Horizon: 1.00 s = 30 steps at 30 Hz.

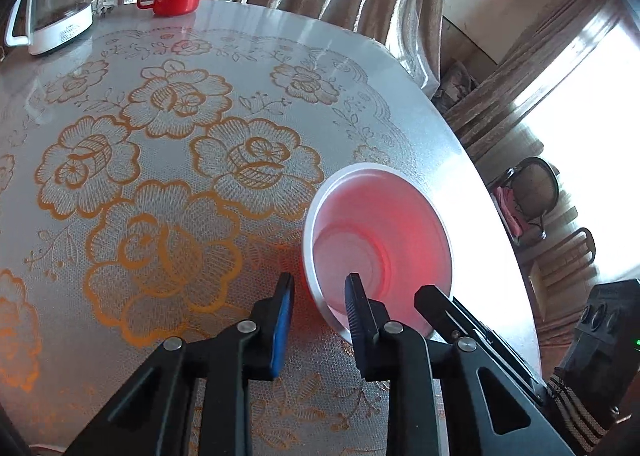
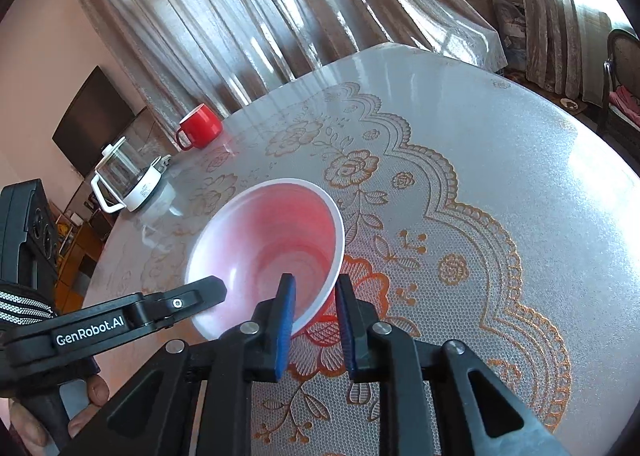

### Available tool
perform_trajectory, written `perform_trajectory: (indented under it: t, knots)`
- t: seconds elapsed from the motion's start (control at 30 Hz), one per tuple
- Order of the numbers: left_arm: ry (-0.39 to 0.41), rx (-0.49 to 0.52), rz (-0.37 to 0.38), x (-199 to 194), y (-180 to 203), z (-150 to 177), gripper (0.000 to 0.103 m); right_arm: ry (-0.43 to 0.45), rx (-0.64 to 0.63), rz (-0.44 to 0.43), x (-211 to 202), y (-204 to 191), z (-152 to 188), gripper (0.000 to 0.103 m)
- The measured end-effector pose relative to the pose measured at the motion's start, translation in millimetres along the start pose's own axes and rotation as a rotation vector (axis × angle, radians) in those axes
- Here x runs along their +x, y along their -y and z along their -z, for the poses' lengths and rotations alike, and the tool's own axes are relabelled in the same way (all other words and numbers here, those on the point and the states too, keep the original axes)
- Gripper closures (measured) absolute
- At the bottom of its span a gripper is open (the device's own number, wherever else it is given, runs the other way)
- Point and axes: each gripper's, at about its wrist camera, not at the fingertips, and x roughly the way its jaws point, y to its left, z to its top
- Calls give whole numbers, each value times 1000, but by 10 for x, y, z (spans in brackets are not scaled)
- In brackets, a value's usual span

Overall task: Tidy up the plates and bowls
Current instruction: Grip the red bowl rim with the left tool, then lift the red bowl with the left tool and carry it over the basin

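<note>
Jaws on both grippers straddle the rim of 1 bowl [image 2: 276,252], each with a finger inside and a finger outside the wall. On the right gripper [image 2: 316,288] the blue pads sit apart around the near rim, and whether they are pressing the wall yet I cannot tell. The left gripper [image 1: 320,288] also spans the rim, its jaws parted wider than the thin wall, so it looks released.

That bowl, white with red showing through its wall, sits tipped toward the cameras near the edge of the tabletop [image 2: 500,160], which carries a lace-pattern cover. Farther back stand a red mug [image 2: 200,130] and a glass kettle [image 2: 132,184], well apart from the bowl.

Judging by the task, the step in hand is securing the bowl to move it. To do it well, seat 1 pad deep over the rim before squeezing, close gently since the wall looks thin and flexible, and lift straight up so the tilted bowl does not slip or skid off the edge.
</note>
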Motion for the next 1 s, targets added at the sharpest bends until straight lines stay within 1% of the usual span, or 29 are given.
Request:
perform_trajectory:
  t: [0.2, 0.4, 0.67, 1.0]
  knots:
    - [35, 51, -20, -194, 82, 103, 77, -12, -9, -13, -43, -45, 64, 84]
    - [71, 65, -41, -438, 53, 212, 77, -23, -13, -44, -135, -125, 154, 84]
    - [112, 34, -54, -746, -136, 377, 77, -23, -43, -93, -263, -377, 267, 84]
    - [186, 18, -95, -1171, -322, 625, 77, -23, -96, -151, -393, -748, 390, 84]
